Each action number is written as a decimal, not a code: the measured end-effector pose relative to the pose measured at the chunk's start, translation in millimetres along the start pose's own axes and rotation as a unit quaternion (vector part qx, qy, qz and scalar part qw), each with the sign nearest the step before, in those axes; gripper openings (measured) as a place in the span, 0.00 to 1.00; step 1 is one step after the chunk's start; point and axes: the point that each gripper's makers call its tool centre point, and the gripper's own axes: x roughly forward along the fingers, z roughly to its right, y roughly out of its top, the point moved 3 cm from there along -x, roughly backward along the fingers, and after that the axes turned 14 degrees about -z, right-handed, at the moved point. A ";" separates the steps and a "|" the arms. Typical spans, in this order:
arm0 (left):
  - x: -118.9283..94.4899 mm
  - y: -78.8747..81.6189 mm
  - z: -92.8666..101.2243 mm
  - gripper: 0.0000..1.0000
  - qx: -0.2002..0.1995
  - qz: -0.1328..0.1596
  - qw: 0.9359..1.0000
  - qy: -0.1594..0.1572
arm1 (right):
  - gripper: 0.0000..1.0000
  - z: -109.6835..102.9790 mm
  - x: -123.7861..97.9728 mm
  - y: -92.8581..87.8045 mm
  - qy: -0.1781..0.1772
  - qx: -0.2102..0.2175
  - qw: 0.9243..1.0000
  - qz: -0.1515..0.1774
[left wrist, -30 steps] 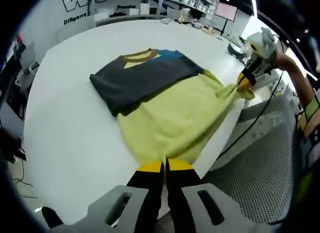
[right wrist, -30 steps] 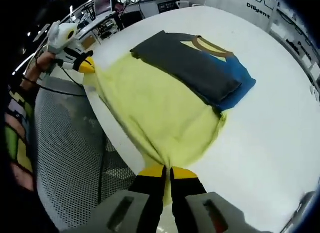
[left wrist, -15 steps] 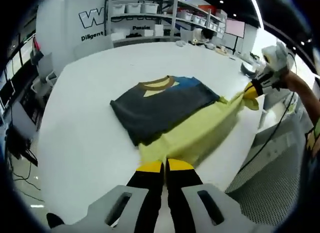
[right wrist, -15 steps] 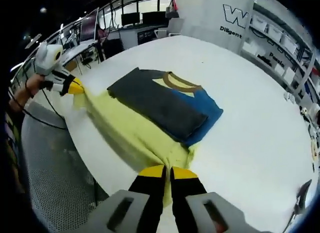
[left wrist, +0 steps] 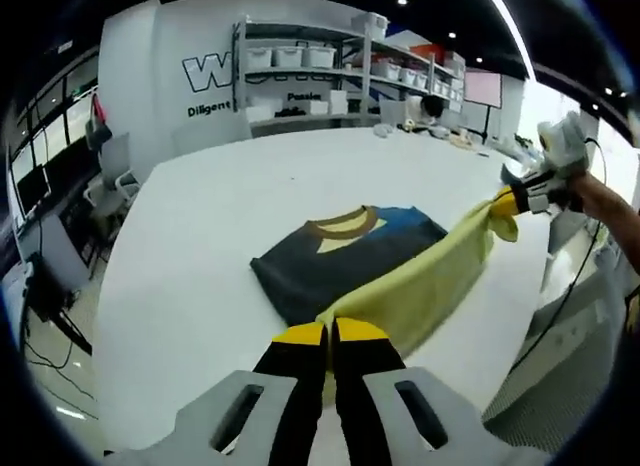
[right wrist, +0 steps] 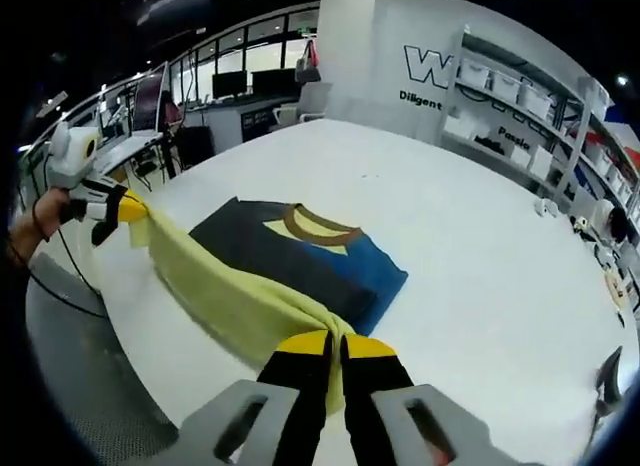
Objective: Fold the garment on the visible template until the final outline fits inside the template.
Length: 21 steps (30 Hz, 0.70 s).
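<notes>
On the table: a large white round-edged table (left wrist: 190,246) (right wrist: 480,286) carries the garment; no template outline can be made out on it.
Room: white wall with dark lettering (left wrist: 215,81) (right wrist: 440,71), metal shelving with white bins (left wrist: 300,71) (right wrist: 520,106), desks with dark monitors (right wrist: 225,86) at the back.
Garment: a multicoloured cloth shirt (left wrist: 340,251) (right wrist: 300,256) with a dark grey panel, blue panel and brown collar lies flat near the table's middle; its yellow lower part (left wrist: 420,286) (right wrist: 215,286) is lifted off the surface and stretched as a band between the two grippers.
Left gripper: the black-and-yellow left gripper (left wrist: 328,336) (right wrist: 128,208) points forward over the table's near edge, jaws pressed together on one corner of the yellow hem; in the right gripper view a hand (right wrist: 40,211) holds it out at the table's side.
Right gripper: the right gripper (right wrist: 333,344) (left wrist: 505,199), same colours, has its jaws closed on the other hem corner; in the left gripper view it is raised above the table edge, a forearm (left wrist: 610,211) behind it.
Small items: scattered objects (left wrist: 430,131) at the far table edge, too small to tell.
</notes>
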 end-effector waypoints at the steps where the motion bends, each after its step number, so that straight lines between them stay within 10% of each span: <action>1: 1.3 4.2 -4.0 0.00 0.008 0.011 1.000 0.016 | 0.00 0.5 0.9 4.3 -0.006 -0.008 1.000 0.011; 21: 28.8 50.9 -25.3 0.00 0.042 0.053 0.996 0.050 | 0.00 26.0 24.3 35.7 -0.031 0.052 0.996 0.059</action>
